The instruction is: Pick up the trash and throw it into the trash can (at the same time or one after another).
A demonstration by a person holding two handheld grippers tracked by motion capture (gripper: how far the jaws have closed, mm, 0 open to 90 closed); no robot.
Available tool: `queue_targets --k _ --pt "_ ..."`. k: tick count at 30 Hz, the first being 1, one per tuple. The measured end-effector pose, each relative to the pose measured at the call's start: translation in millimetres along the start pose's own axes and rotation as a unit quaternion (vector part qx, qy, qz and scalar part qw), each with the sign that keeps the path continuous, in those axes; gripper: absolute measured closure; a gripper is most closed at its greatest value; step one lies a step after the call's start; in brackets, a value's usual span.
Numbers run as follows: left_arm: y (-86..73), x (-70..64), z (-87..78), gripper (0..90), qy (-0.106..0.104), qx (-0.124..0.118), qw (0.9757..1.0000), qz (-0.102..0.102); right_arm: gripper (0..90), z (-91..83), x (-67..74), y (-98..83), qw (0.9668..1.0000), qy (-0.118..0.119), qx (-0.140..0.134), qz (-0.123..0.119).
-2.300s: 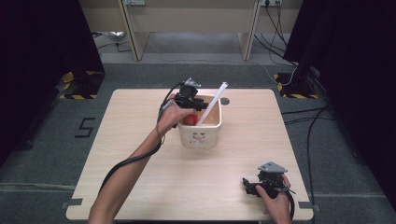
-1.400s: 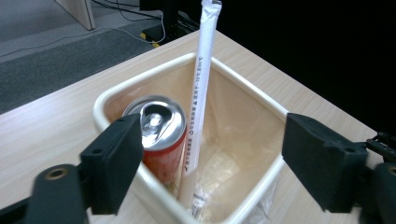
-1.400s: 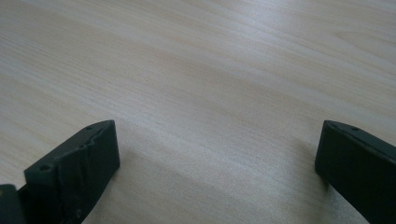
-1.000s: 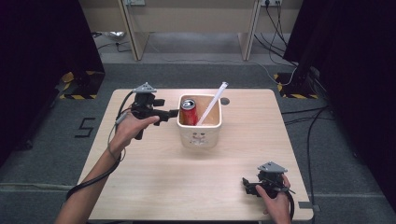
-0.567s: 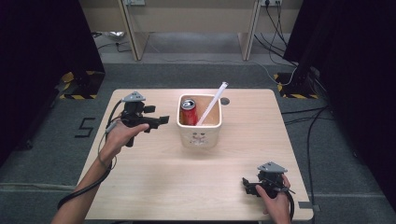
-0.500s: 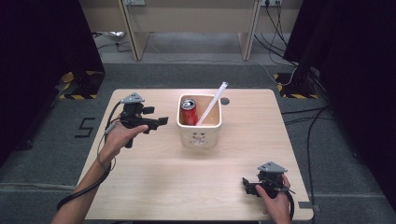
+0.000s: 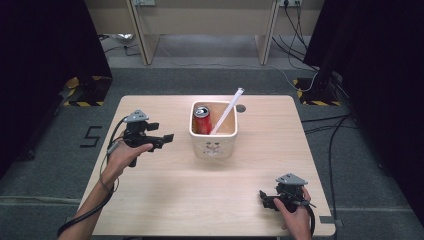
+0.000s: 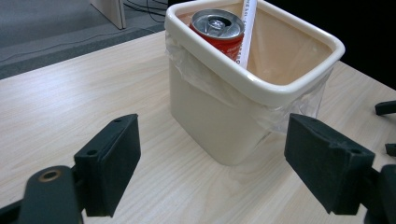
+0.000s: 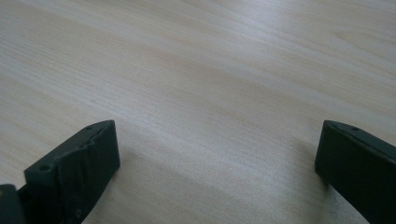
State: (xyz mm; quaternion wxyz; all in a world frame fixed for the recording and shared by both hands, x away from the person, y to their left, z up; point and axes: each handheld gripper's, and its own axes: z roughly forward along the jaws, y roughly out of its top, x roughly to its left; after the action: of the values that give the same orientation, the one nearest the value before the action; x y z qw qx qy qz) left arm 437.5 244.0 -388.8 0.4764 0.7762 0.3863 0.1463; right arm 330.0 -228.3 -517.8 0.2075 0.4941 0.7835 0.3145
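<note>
— One cream bin (image 7: 214, 140) stands on the table (image 7: 200, 200), a little behind its middle, with a clear plastic liner folded over its rim. How many things are inside?

— Two. One red drink can (image 7: 202, 120) stands upright in the bin's left half with its silver top and pull tab facing up, and one white stick (image 7: 227, 110) leans beside it, its upper end poking out past the bin's far right corner. The can's label can't be read from here.

— And the tools?

— Two as well. The left tool (image 7: 167, 137) is held above the table's left part, well apart from the bin and pointing toward it; its jaws stand wide, and in the left gripper view the bin (image 8: 252, 88) sits between them farther off, untouched. The right tool (image 7: 264, 199) rests near the table's front right corner in the person's right hand, jaws also spread wide, with bare wood between them in the right gripper view.

— What about the surface and the room?

— One pale wood-grain table with a small round hole (image 7: 242, 108) near its far edge. It stands on grey carpet. Black curtains hang left and right, a wooden desk (image 7: 200, 20) stands at the back, and cables (image 7: 330, 130) trail over the floor at the right. Yellow-and-black hazard strips mark the floor on both sides.

— Any writing?

— One black figure "5" (image 7: 91, 136) on the floor left of the table. The bin's front bears a small printed motif, too small to make out.
</note>
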Motion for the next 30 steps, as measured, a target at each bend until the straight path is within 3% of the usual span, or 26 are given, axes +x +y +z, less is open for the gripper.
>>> queue_targets --k 13,23,30 --pt "-22.1 0.0 2.2 17.9 -0.009 -0.015 0.9997 -0.014 0.2 0.0 0.1 0.0 1.0000 0.000 0.000 0.001" --pt "-36.9 -1.9 5.4 18.0 0.000 -0.022 0.9997 -0.010 0.2 0.0 0.1 0.0 1.0000 0.000 0.000 0.000" --pt "-50.0 -2.0 12.9 18.0 0.009 -0.010 0.9999 -0.006 0.2 0.0 0.1 0.0 1.0000 0.000 0.000 0.001"
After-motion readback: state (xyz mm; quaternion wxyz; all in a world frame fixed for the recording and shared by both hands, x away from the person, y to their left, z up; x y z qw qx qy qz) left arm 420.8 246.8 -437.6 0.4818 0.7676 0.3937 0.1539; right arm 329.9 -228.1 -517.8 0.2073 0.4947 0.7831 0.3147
